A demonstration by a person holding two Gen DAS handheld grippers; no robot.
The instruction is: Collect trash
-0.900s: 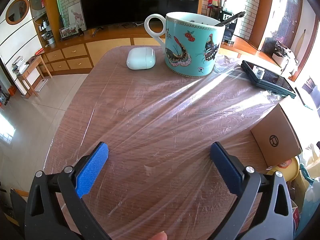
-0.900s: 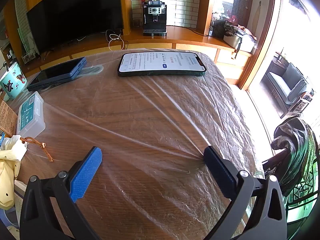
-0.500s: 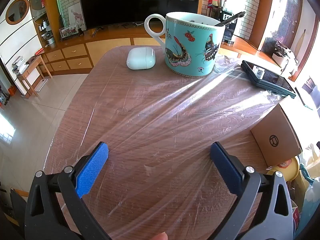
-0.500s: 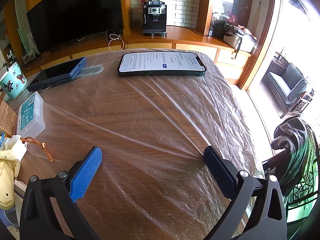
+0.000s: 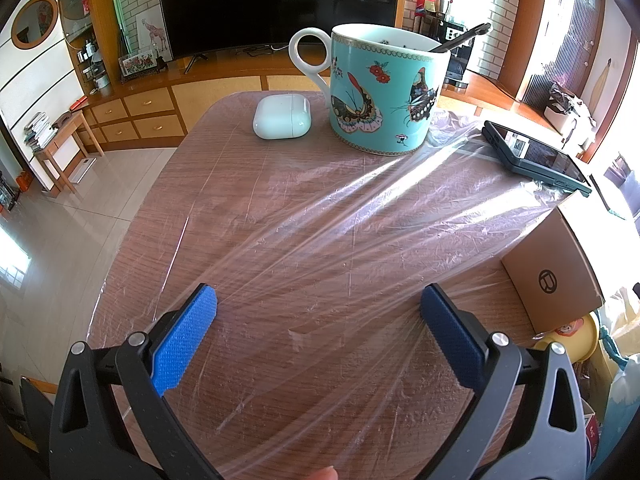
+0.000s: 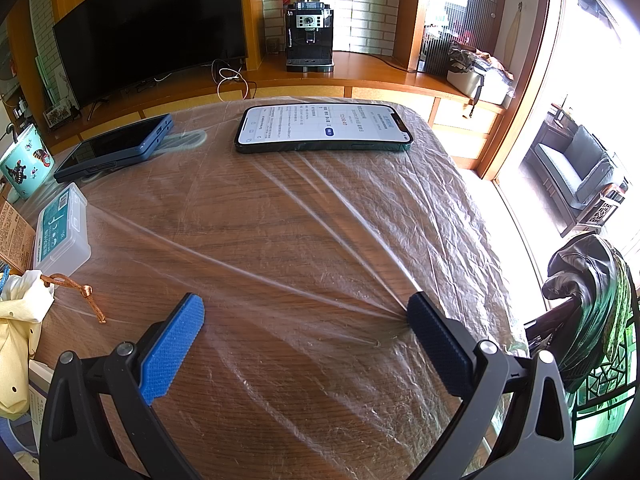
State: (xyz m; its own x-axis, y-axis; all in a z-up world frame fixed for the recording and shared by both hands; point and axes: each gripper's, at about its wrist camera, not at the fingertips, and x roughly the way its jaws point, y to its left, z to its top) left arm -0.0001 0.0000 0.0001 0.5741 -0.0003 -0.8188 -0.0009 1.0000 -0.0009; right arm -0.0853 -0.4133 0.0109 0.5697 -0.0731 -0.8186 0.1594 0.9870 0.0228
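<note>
The wood-grain surface (image 5: 280,216) has rounded corners. In the left wrist view its left edge drops to a tiled floor (image 5: 60,248); in the right wrist view its right edge falls away beside a chair draped with dark clothing (image 6: 584,300). The middle of the surface is bare of objects in both views, leaving open room ahead of each tool.

A thin, transparent plastic film (image 5: 360,208) covers the surface. It is wrinkled and glossy, with creases pulled into taut streaks. In the right wrist view these streaks converge at the tip of the right-hand pad (image 6: 436,344); contact there appears likely but cannot be confirmed.

Left gripper (image 5: 318,300): jaws fully apart, nothing between them, textured blue pads hovering over the film. Right gripper (image 6: 304,308): jaws fully apart, nothing clamped.

Objects along the far edge, resting on the film:
- teal ceramic mug (image 5: 384,88) with butterfly print and a spoon inside
- white rounded earbud case (image 5: 282,116), just beside the mug
- dark blue device (image 6: 116,146), flat
- smartphone (image 6: 324,128), screen lit

At the near left in the right wrist view: a clear plastic box (image 6: 62,232) and a cream pouch (image 6: 20,320) with an orange cord. A cardboard box (image 5: 552,276) borders the left gripper's right side.
</note>
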